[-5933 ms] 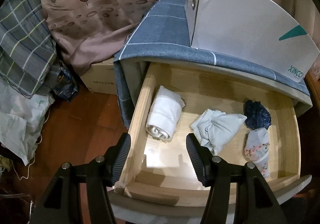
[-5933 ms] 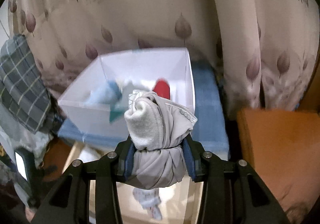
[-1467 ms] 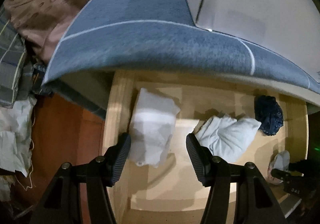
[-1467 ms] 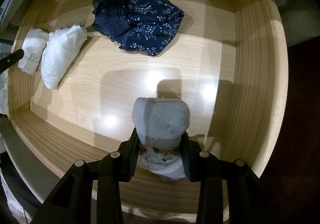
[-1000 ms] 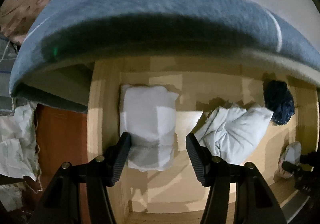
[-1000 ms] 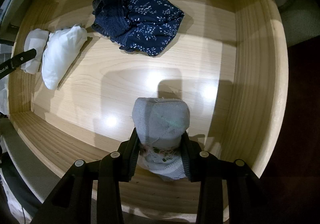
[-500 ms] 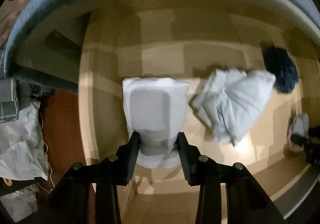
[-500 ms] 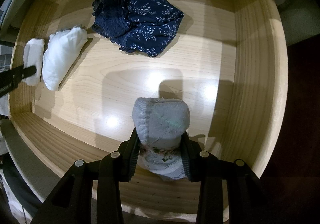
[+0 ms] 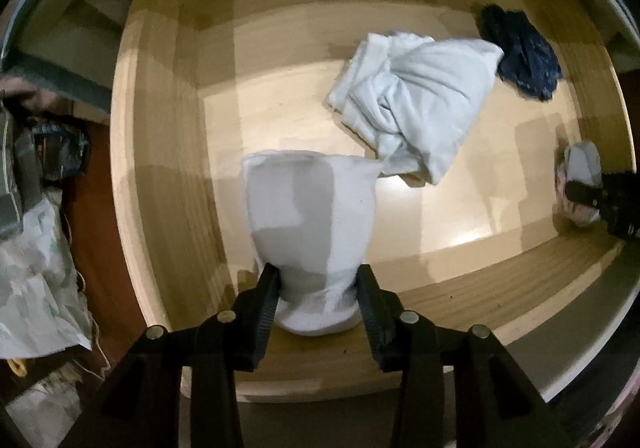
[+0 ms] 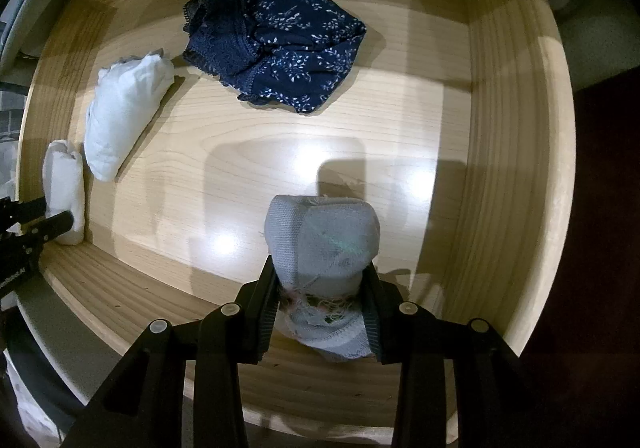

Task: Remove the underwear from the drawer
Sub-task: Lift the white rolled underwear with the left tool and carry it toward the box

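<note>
Inside the wooden drawer (image 9: 168,152), a white rolled underwear (image 9: 310,224) is pinched by the left claw (image 9: 318,302), whose jaws are easing apart, near the left wall. A grey rolled underwear (image 10: 322,244) is gripped by the right claw (image 10: 320,304) beside the front wall. Bare floor lies between; a crumpled white piece (image 9: 416,108) and a navy floral pair (image 10: 276,44) sit nearer the back.

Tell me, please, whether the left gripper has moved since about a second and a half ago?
Yes. The left gripper has come down into the wooden drawer and now pinches the white roll, which it earlier hovered above with jaws apart.
</note>
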`<state>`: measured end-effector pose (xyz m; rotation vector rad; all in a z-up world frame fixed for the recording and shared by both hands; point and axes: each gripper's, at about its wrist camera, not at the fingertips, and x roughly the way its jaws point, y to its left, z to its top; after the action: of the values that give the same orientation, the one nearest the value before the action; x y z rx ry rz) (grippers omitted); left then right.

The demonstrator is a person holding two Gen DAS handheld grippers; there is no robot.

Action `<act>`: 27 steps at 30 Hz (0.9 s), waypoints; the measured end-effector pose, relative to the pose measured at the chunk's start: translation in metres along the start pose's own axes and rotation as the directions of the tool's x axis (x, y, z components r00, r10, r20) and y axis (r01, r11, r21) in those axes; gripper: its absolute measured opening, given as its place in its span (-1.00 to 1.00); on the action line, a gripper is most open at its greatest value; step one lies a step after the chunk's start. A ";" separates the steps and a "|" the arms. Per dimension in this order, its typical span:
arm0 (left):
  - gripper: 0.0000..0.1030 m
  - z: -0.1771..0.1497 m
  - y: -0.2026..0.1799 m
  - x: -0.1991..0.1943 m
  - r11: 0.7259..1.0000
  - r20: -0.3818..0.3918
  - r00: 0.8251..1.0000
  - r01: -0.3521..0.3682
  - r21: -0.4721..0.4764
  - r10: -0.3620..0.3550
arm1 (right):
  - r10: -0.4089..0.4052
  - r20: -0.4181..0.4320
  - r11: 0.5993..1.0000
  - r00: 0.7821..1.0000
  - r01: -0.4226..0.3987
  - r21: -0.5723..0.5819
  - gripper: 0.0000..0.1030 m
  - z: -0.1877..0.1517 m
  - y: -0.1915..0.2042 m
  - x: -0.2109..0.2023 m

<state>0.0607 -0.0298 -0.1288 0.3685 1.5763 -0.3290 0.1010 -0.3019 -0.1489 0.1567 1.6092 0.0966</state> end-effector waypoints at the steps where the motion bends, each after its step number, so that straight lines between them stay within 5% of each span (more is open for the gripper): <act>1: -0.20 0.000 0.002 -0.001 1.000 0.003 1.000 0.010 -0.014 -0.010 | 0.000 0.000 1.000 1.000 0.000 0.000 -0.33 0.000 0.000 0.000; 10: 0.20 0.006 0.023 -0.012 0.991 0.049 0.997 0.061 -0.121 -0.055 | 0.000 0.000 1.000 1.000 0.000 0.001 -0.33 0.000 -0.001 -0.001; 23: 0.20 0.018 0.035 0.034 0.982 -0.091 0.992 0.076 -0.172 -0.093 | -0.001 -0.001 1.000 1.000 0.001 0.000 -0.34 0.000 -0.001 -0.003; 27: -0.06 0.018 0.039 0.038 0.981 -0.119 0.988 0.079 -0.177 -0.101 | 0.000 0.000 1.000 1.000 0.000 0.001 -0.33 0.000 -0.001 -0.003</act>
<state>0.0925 -0.0013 -0.1669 0.1874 1.7361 -0.2398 0.1012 -0.3031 -0.1460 0.1573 1.6096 0.0955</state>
